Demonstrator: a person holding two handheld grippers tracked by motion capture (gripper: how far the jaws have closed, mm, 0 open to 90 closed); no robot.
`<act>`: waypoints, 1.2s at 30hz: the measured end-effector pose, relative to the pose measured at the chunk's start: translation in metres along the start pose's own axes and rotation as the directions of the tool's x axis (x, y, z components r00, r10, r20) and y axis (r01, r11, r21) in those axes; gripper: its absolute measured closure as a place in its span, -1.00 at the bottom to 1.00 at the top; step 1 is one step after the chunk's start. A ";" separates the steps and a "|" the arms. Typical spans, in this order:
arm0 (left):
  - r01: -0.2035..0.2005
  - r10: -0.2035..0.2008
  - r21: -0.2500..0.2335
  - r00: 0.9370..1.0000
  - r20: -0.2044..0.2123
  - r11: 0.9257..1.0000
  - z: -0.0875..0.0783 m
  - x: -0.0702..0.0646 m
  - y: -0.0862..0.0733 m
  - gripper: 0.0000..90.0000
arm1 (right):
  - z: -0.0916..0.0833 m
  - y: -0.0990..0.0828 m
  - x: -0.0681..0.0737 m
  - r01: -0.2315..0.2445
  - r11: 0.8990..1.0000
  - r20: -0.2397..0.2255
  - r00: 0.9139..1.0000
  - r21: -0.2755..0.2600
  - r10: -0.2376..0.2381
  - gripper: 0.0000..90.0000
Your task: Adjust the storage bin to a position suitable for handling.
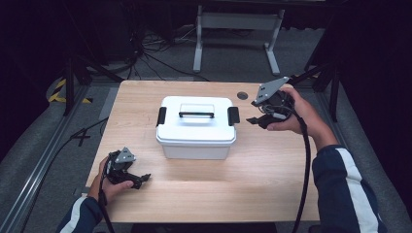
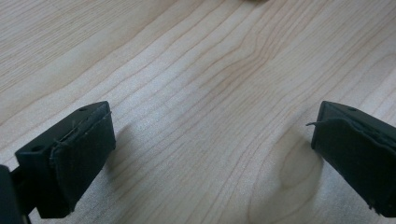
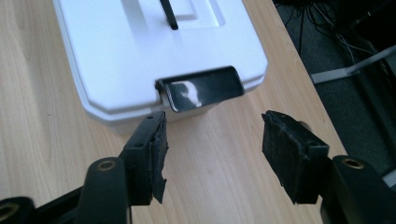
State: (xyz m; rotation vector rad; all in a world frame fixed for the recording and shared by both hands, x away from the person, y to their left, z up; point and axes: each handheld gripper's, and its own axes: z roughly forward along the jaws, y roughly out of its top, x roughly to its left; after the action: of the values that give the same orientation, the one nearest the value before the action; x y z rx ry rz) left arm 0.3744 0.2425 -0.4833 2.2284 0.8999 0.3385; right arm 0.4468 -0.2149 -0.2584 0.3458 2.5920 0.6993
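A white plastic storage box with a lid, a black top handle and a black latch at each end stands in the middle of the wooden table. My right gripper is held open just right of the box's right latch, above the table. In the right gripper view the glossy black latch lies just beyond the open gripper, whose jaws have nothing between them. My left gripper rests low near the table's front left, open, over bare wood.
A round dark grommet sits in the table top behind the right gripper. Beyond the table are a white metal frame and loose cables on grey floor. The table's right edge is close to the right hand.
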 end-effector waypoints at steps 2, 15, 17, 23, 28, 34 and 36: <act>-0.001 0.001 0.000 1.000 0.000 1.000 0.000 0.000 0.000 -1.00 | 0.004 0.008 0.001 0.013 1.000 -0.006 1.000 0.008 -0.013 -0.08; -0.001 0.001 0.000 1.000 0.000 1.000 0.000 0.000 0.000 -1.00 | 0.032 0.049 0.010 0.107 0.994 -0.059 0.993 0.021 -0.106 0.06; 0.000 0.000 0.002 1.000 0.001 1.000 0.000 0.000 0.000 -1.00 | 0.036 0.054 0.012 0.115 0.993 -0.062 0.992 0.026 -0.113 0.06; 0.000 0.000 0.003 1.000 0.001 1.000 0.000 0.000 0.000 -1.00 | 0.049 0.071 0.017 0.151 0.988 -0.084 0.985 0.036 -0.147 0.13; -0.001 0.001 0.000 1.000 0.000 1.000 0.000 0.000 0.000 -1.00 | 0.061 0.084 0.021 0.181 0.982 -0.096 0.980 0.044 -0.177 0.18; 0.000 0.000 0.000 1.000 0.001 1.000 0.000 0.000 0.000 -1.00 | 0.074 0.093 0.026 0.196 0.979 -0.096 0.977 0.058 -0.190 0.28; -0.002 0.002 0.005 1.000 0.002 1.000 0.000 0.000 0.000 -1.00 | 0.078 0.096 0.027 0.195 0.979 -0.093 0.978 0.058 -0.189 0.33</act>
State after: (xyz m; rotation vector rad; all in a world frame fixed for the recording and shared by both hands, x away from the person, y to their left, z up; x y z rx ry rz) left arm 0.3744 0.2428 -0.4829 2.2341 0.8989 0.3352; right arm 0.4713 -0.0925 -0.2780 0.0840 2.6896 0.5722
